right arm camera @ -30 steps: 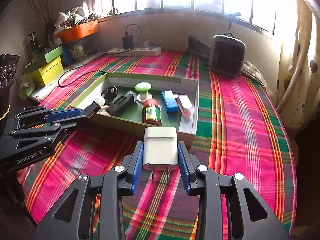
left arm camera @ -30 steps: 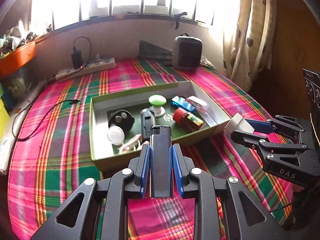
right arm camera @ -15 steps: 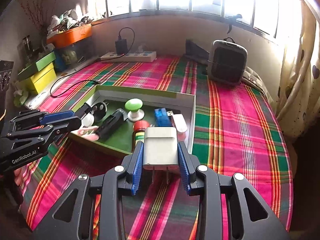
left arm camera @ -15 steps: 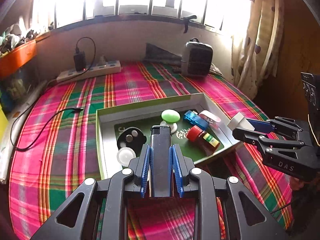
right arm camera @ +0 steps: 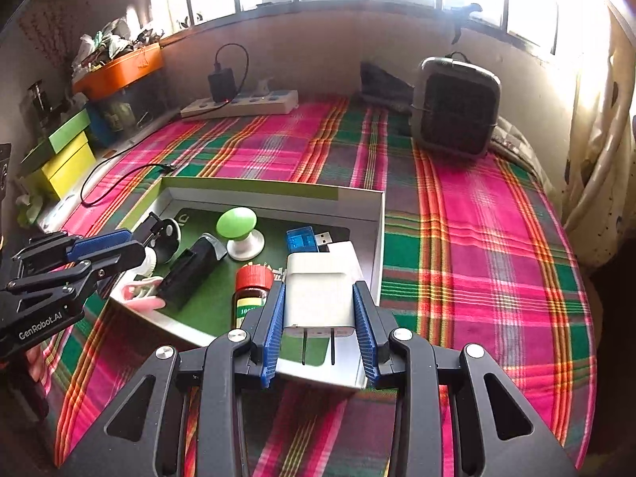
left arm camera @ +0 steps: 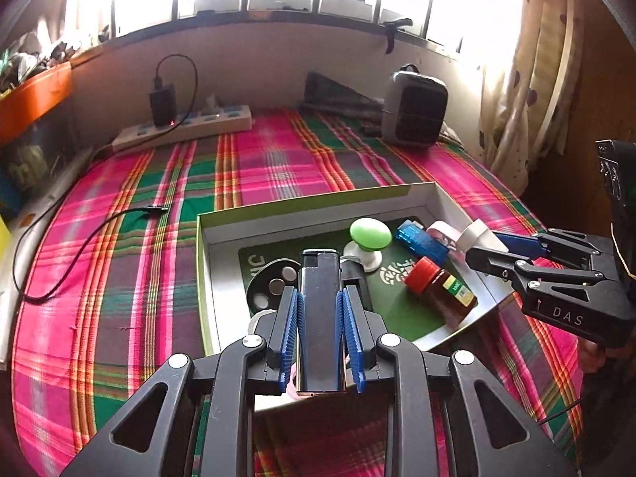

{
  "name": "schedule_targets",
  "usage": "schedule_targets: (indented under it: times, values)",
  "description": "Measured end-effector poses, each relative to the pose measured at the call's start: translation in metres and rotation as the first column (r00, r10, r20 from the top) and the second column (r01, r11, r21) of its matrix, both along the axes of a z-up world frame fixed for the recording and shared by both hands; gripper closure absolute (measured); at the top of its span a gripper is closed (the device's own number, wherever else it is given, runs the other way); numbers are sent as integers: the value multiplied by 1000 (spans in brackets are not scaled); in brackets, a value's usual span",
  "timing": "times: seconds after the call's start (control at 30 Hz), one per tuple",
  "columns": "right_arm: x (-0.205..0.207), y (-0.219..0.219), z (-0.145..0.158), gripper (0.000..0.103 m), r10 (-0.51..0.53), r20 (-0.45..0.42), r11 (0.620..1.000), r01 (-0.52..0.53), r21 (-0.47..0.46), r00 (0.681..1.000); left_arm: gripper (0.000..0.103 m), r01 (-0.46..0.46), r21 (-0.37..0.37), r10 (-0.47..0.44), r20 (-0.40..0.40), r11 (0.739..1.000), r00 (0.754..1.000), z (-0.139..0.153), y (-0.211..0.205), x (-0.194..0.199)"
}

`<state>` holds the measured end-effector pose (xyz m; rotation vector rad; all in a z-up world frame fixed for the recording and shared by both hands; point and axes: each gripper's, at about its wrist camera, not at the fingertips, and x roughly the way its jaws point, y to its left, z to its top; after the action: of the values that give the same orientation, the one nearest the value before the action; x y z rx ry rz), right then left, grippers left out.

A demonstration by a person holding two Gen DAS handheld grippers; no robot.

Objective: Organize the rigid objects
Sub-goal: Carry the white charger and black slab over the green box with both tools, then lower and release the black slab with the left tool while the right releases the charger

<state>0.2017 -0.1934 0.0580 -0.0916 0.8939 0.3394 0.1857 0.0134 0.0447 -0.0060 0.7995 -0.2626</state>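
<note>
My left gripper (left arm camera: 320, 302) is shut on a black lighter (left arm camera: 320, 310) that stands upright between the blue pads, over the near left part of the open green-rimmed box (left arm camera: 318, 202). My right gripper (right arm camera: 320, 306) is shut on a white plug adapter (right arm camera: 320, 298), prongs toward the camera, above the near right corner of the box (right arm camera: 274, 190). Inside the box lie a green mushroom-shaped knob (right arm camera: 236, 222), a blue USB device (right arm camera: 302, 238), a red-capped brown bottle (right arm camera: 250, 290), a black holder (right arm camera: 190, 270) and a round black disc (left arm camera: 272, 282).
The box rests on a pink and green plaid cloth (right arm camera: 477, 238). A power strip (left arm camera: 183, 129) with a black charger and a cable (left arm camera: 79, 246) lies at the back left. A grey heater (right arm camera: 455, 107) stands back right. Orange tray and yellow-green boxes (right arm camera: 59, 159) crowd the left edge.
Both grippers have moved forward over the box, each keeping its object. The box now sits lower and closer in both views.
</note>
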Motion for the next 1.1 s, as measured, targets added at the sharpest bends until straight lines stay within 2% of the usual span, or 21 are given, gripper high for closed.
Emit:
schedule_targets:
  times: [0.43,1.1]
  values:
    - [14,4,-16,68,12,-29,999,-13,-34,1000,81,-9,13,10,-27,1000,1000,-11,0,9]
    - [15,10,-16,68,25,-3,999,-25,-48,1000,81,-4,14,5,-42,1000,999,-14,-1,11]
